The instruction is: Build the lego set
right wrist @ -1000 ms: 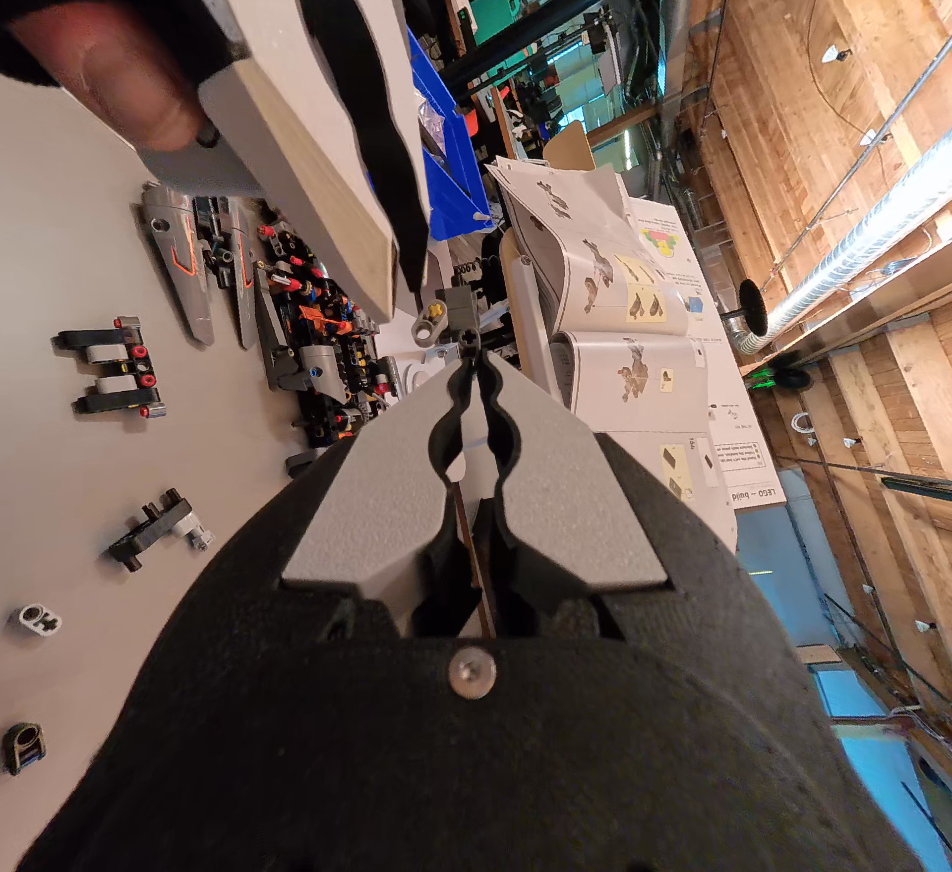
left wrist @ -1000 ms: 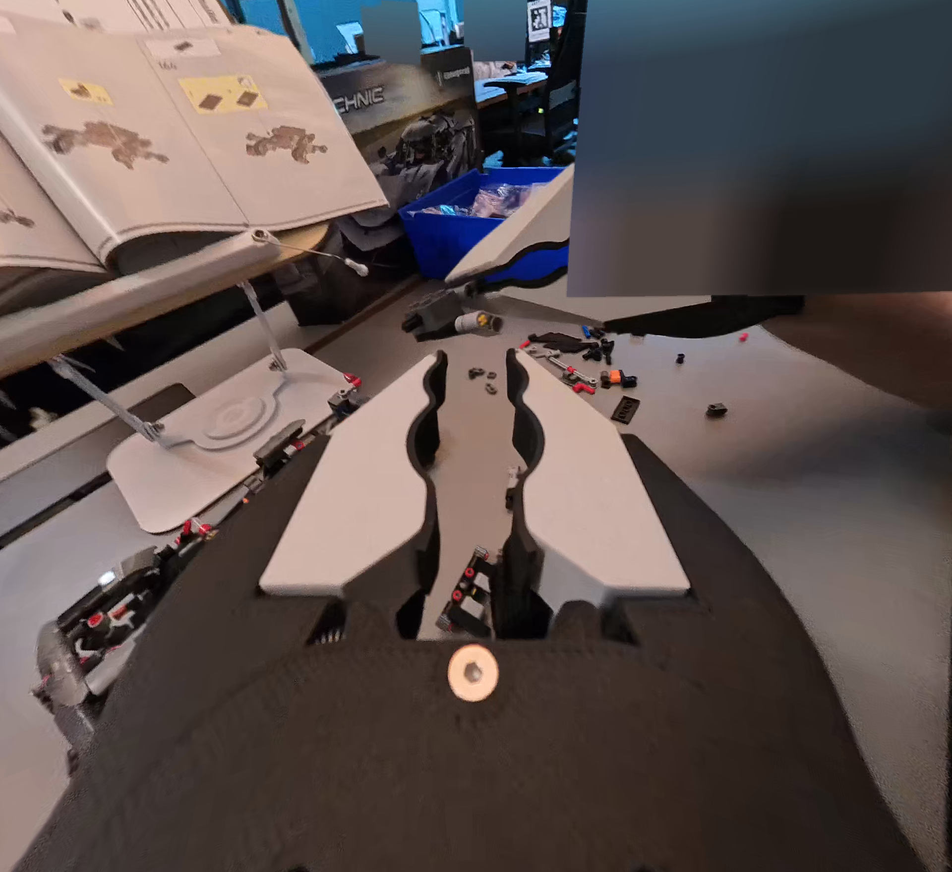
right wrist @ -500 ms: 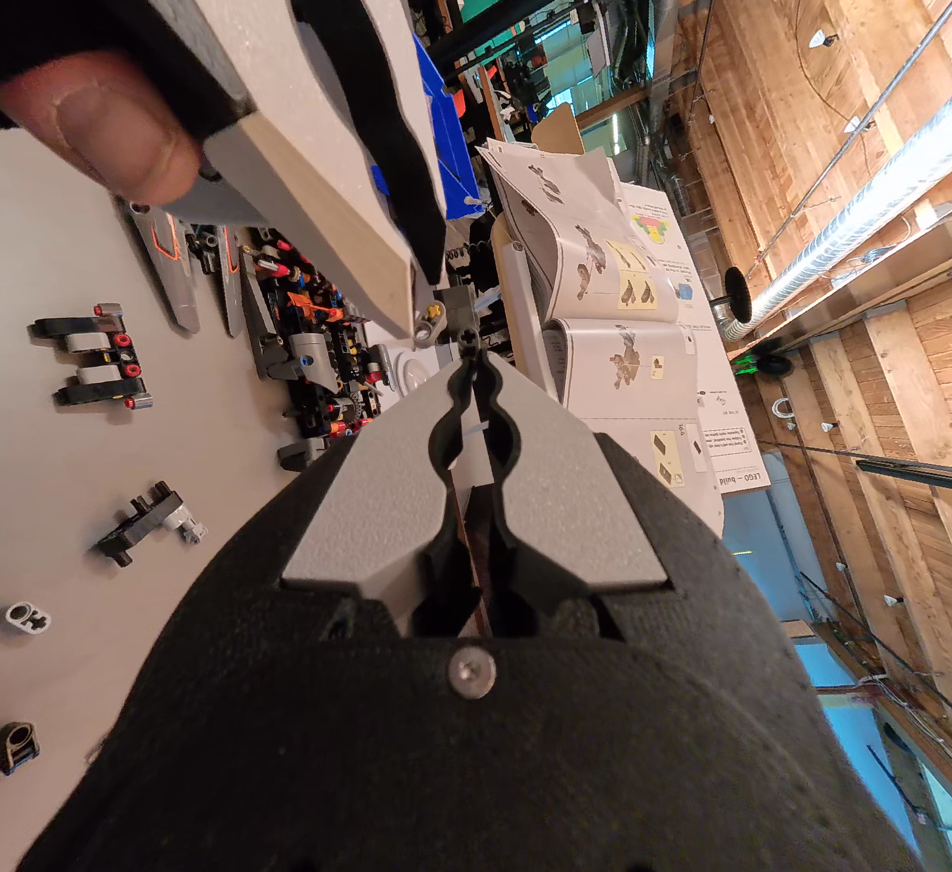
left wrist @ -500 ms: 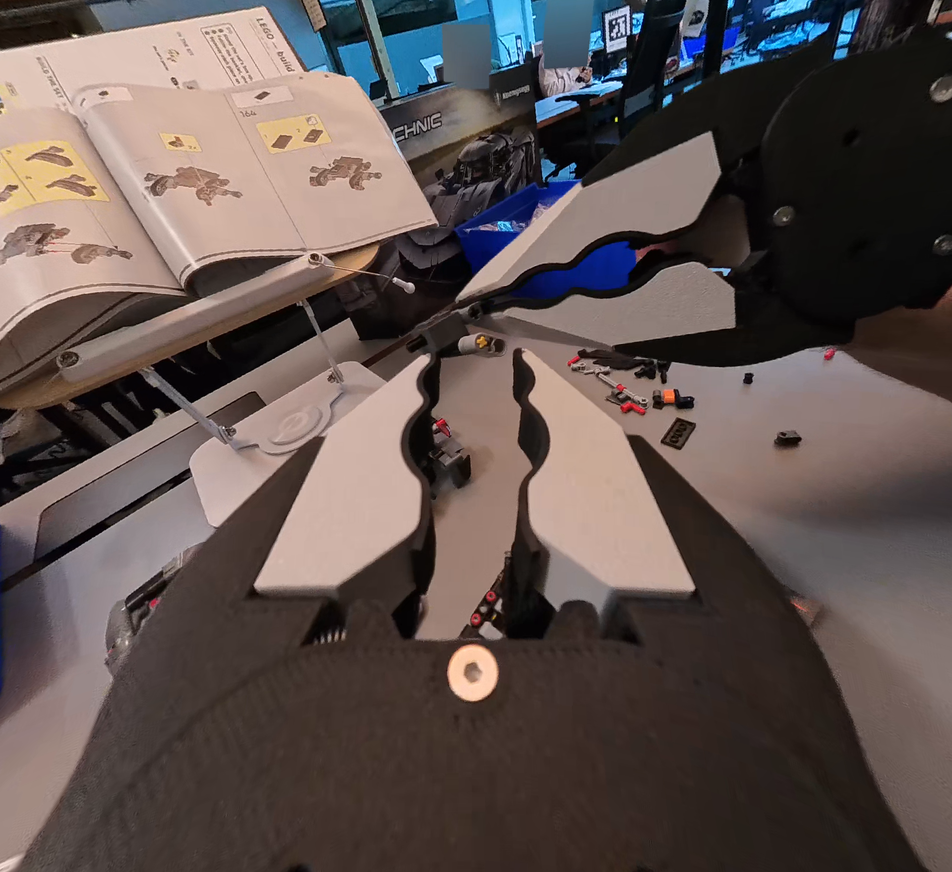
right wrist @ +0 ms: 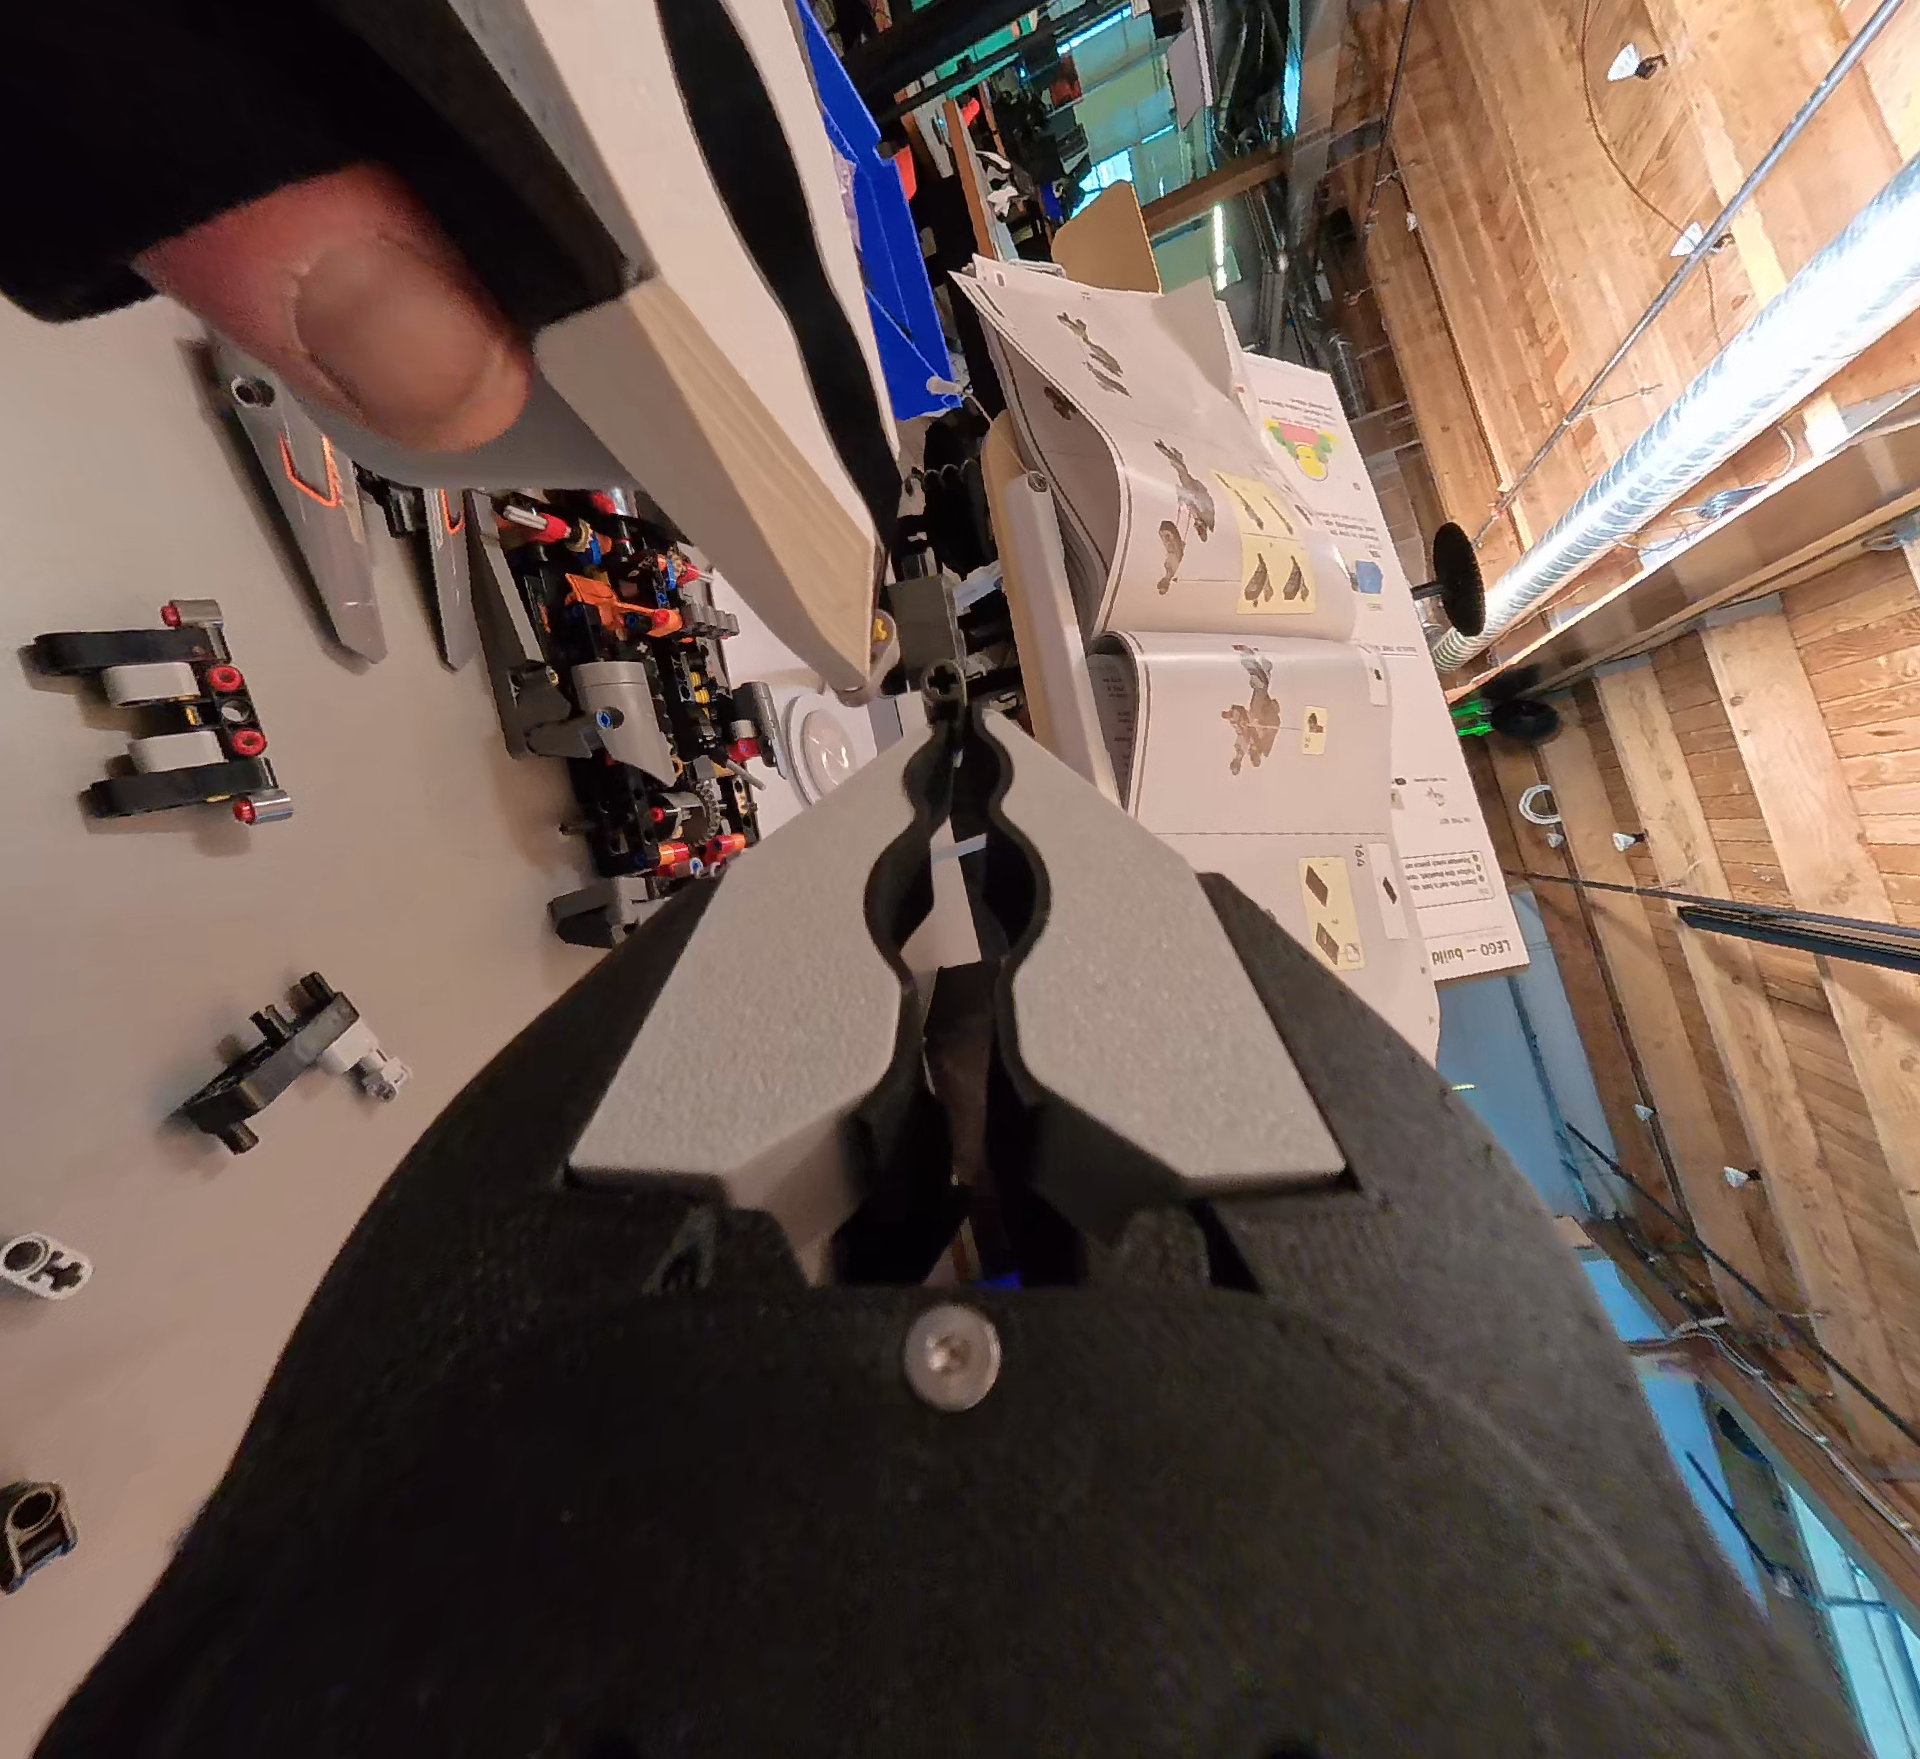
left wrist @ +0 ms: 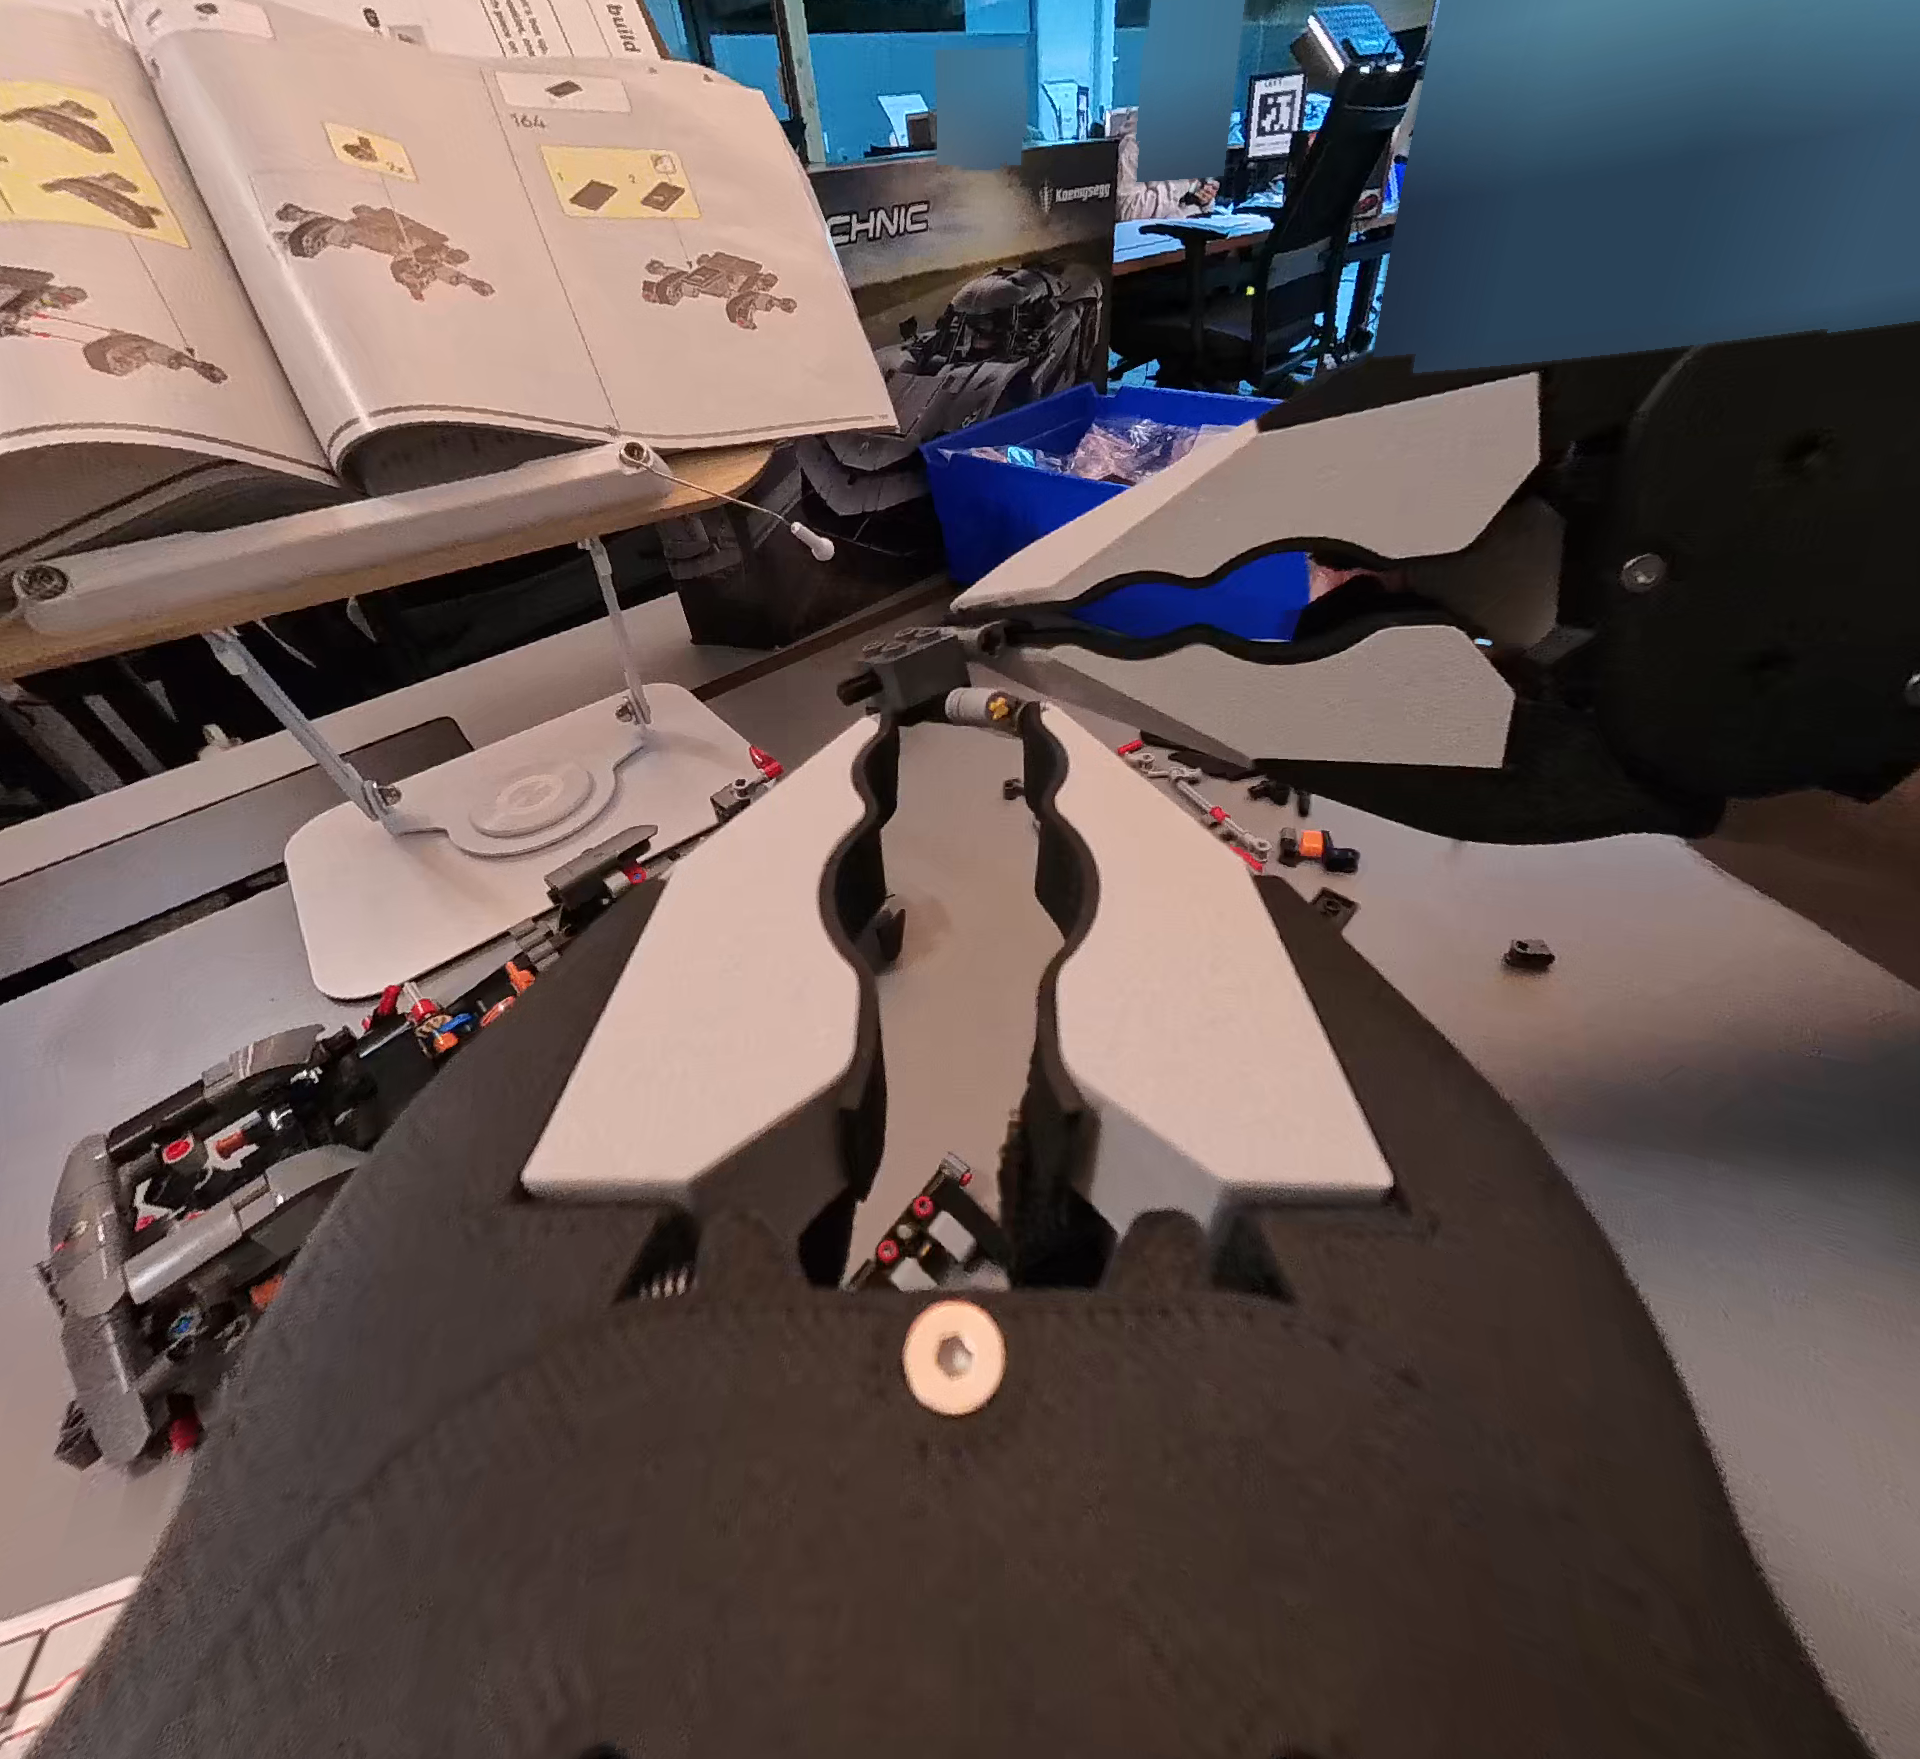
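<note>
The right gripper (right wrist: 948, 710) is squeezed shut on a thin black axle (right wrist: 943, 683), and the cross-shaped end of the axle sticks out past the tips. A small dark grey block (left wrist: 914, 670) sits on that axle, with a little grey pin with a yellow middle (left wrist: 979, 704) just beside it. In the left wrist view the right gripper (left wrist: 971, 629) comes in from the right side, and the block hangs at its tip.

The left gripper (left wrist: 956, 733) has its fingers apart with a narrow gap, and nothing is between them. Its tips are right under the block now. Half a second ago the block was a bit above and off from the tips, so the two grippers have come closer together. In the right wrist view the left gripper (right wrist: 868, 660) fills the top left, bigger than before, and a thumb (right wrist: 353, 327) presses on its side.

The half-built car (left wrist: 208, 1179) lies on the grey table (left wrist: 1558, 1138) to the left, partly hidden by the left gripper. Small loose pieces (left wrist: 1309, 847) lie farther back on the right. Black beams with red pins (right wrist: 166, 712) lie on the table well apart from the car (right wrist: 634, 670). The open instruction book (left wrist: 436, 255) rests on its stand (left wrist: 499, 836) behind, next to a blue bin (left wrist: 997, 494). The book looks larger and more level than a second ago.
</note>
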`<state>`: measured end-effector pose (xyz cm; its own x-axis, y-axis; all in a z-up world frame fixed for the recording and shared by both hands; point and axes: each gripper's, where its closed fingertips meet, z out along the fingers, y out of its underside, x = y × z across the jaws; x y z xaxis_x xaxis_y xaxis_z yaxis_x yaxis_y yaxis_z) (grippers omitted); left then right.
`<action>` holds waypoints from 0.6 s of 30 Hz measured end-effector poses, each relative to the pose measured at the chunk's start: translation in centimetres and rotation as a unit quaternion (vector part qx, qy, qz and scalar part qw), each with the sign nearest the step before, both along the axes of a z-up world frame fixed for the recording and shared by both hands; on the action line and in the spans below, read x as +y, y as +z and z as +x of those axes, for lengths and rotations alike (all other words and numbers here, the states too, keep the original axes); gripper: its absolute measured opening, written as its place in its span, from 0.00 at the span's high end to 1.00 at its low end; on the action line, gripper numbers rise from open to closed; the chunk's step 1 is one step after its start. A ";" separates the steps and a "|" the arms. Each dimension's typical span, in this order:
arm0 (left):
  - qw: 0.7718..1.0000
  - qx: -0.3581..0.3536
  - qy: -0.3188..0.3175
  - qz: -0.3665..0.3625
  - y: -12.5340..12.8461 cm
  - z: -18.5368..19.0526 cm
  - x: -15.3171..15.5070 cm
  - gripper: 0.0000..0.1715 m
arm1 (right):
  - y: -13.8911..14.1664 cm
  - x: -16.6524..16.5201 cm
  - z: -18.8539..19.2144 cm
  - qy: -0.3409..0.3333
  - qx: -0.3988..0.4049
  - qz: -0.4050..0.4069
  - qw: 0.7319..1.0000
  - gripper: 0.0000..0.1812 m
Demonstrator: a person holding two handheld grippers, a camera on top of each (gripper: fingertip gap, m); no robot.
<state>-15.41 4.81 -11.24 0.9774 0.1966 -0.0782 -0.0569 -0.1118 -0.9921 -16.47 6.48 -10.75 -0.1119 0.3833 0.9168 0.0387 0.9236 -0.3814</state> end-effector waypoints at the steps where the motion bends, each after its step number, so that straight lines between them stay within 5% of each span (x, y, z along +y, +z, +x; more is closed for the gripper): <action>1: 1.000 0.003 0.000 0.001 0.0 0.0 0.0 0.87 | 0.0 -0.1 0.0 0.002 0.000 -0.002 1.000 1.00; 18: 0.989 0.131 0.000 -0.066 -0.4 -0.2 -0.5 0.92 | -0.6 0.0 0.1 0.022 -0.027 -0.031 0.999 1.00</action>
<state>-15.64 4.32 -11.61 0.9197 0.1682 -0.3546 -0.3109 -0.2392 -0.9198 -16.39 6.51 -11.32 -0.1790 0.4320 0.8839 0.0202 0.8998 -0.4357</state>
